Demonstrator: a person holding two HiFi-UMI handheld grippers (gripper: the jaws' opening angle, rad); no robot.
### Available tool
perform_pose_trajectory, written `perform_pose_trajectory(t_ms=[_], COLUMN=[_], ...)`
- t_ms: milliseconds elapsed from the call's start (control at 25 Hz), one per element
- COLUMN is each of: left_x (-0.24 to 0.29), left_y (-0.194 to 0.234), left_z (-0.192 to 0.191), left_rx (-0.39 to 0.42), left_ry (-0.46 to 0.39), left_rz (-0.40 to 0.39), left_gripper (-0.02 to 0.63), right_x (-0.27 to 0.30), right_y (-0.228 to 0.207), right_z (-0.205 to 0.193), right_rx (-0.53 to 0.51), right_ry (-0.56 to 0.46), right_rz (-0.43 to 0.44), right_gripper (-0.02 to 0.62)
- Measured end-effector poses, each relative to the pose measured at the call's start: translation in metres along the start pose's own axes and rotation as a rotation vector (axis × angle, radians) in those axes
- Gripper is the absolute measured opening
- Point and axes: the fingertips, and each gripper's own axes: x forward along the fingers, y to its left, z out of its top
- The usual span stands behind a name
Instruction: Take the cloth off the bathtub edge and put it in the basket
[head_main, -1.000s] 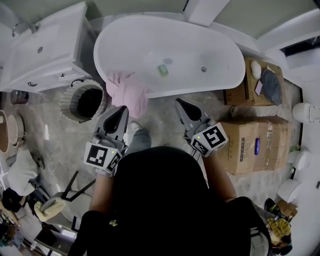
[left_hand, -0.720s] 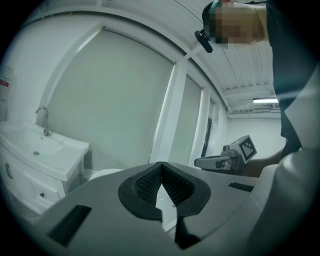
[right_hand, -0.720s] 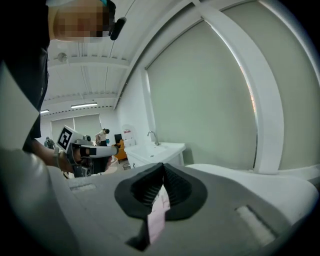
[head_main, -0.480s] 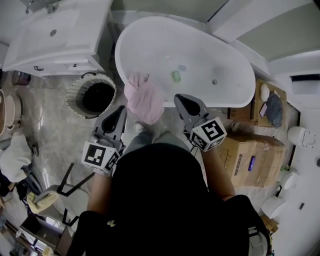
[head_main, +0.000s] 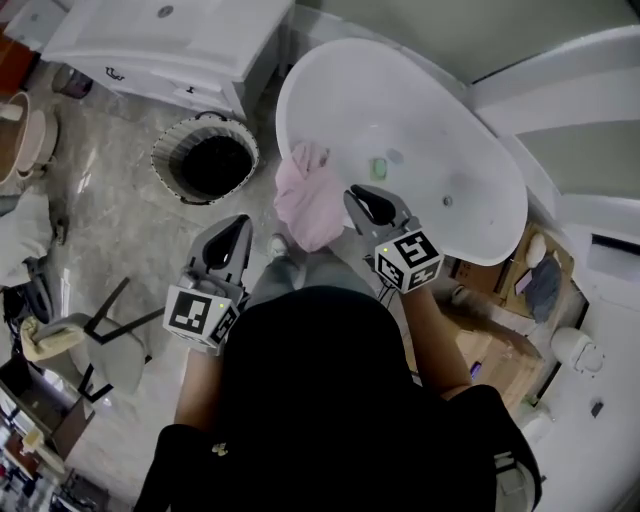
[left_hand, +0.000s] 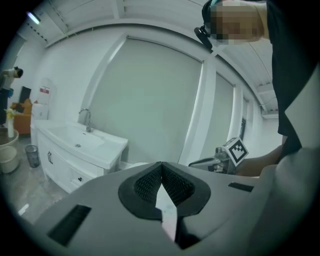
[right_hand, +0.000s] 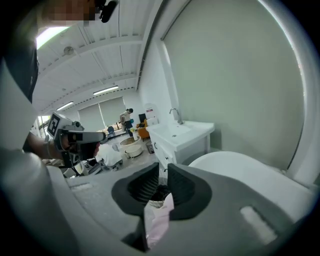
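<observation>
The right gripper (head_main: 362, 196), its empty jaws just parting, should widen further, then pinch the cloth (head_main: 308, 197) high (left gripper (head_main: 236, 224) clamped shut, empty).

Soft matt pink cloth (head_main: 312, 200), glossy smooth white bathtub (head_main: 430, 115), ribbed woven basket (head_main: 166, 160), veined stone floor (head_main: 110, 245)

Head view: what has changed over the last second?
The right gripper has closed in on the pink cloth, tips now at its right edge; its jaws have just been opening, with nothing gripped yet. The left gripper stays shut, apart from the cloth. The cloth stays draped over the bathtub edge, and the basket stays beside the tub.
</observation>
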Motion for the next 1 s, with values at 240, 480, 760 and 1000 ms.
perform_pose_trajectory(t_ms=[240, 480, 760, 1000], left_x=[-0.026, -0.059, -0.088, -0.104], left_y=[0.004, -0.007, -0.024, -0.045], left_z=[-0.021, -0.044, -0.080, -0.102], left_rx=[-0.059, -0.121, -0.160, -0.247], left_ry=[0.014, 0.056, 0.077, 0.100], left_rz=[0.155, 0.334, 0.532, 0.636], left_gripper=[0.012, 0.012, 0.012, 0.012], right_x=[0.044, 0.083, 0.122, 0.145], right_y=[-0.003, -0.001, -0.001, -0.005], right_z=[-0.031, -0.077, -0.150, -0.209], right_rx=[-0.043, -0.091, -0.143, -0.177], right_ry=[0.112, 0.225, 0.395, 0.540], right_rz=[0.119, 0.222, 0.330, 0.350], right_gripper=[0.066, 0.087, 0.142, 0.266])
